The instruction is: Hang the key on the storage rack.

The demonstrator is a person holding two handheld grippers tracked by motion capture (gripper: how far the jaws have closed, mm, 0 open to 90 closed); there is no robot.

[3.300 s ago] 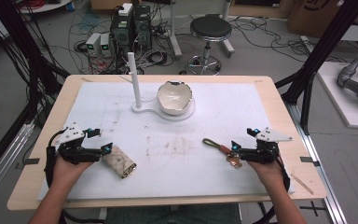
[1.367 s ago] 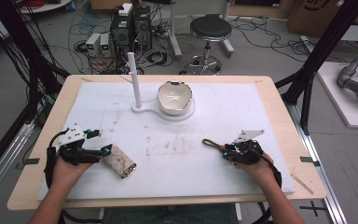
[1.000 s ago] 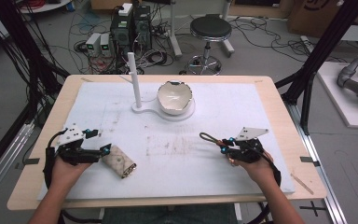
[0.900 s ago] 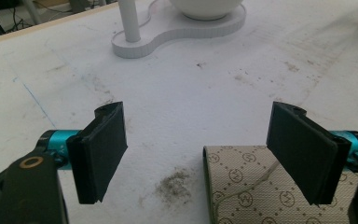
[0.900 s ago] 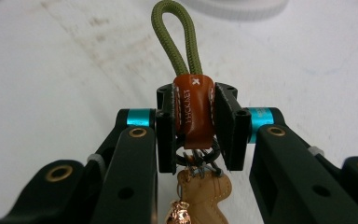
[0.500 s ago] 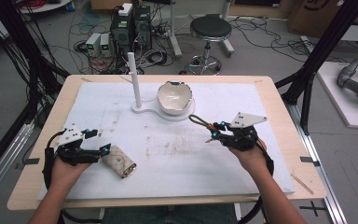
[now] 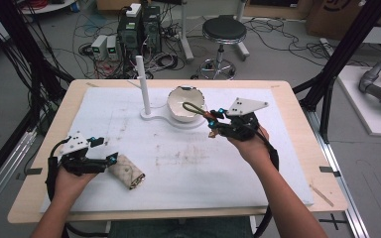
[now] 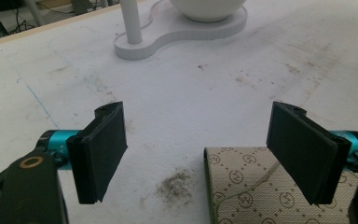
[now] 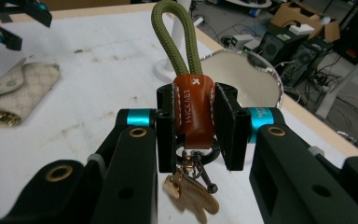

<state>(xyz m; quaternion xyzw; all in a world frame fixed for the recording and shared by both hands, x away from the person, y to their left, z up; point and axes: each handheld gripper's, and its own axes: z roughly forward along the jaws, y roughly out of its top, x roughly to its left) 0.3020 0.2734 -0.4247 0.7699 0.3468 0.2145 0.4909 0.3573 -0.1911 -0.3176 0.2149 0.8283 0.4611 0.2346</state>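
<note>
My right gripper (image 7: pixel 217 124) is shut on a keychain (image 9: pixel 193 109) by its brown leather tab, lifted off the table. The green cord loop (image 7: pixel 192 109) reaches over the white bowl (image 7: pixel 179 107) at the back centre; a metal ring and a small charm (image 9: pixel 190 196) hang below the jaws. My left gripper (image 7: pixel 110 161) rests open on the table at the front left. A beige patterned key pouch (image 7: pixel 127 171) lies right at its tips. In the left gripper view the pouch (image 8: pixel 244 189) sits partly between the jaws, against the right-hand pad (image 8: pixel 303 151).
The bowl stands on a white base (image 7: pixel 161 118) with an upright white post (image 7: pixel 142 84). A white mat (image 7: pixel 203 163) covers the wooden table. A stool (image 7: pixel 223 32), cables and electronics lie on the floor beyond the far edge.
My right gripper has lifted the keychain from the table at the right and carried it up and leftward to the bowl. The left gripper and pouch have stayed put.
</note>
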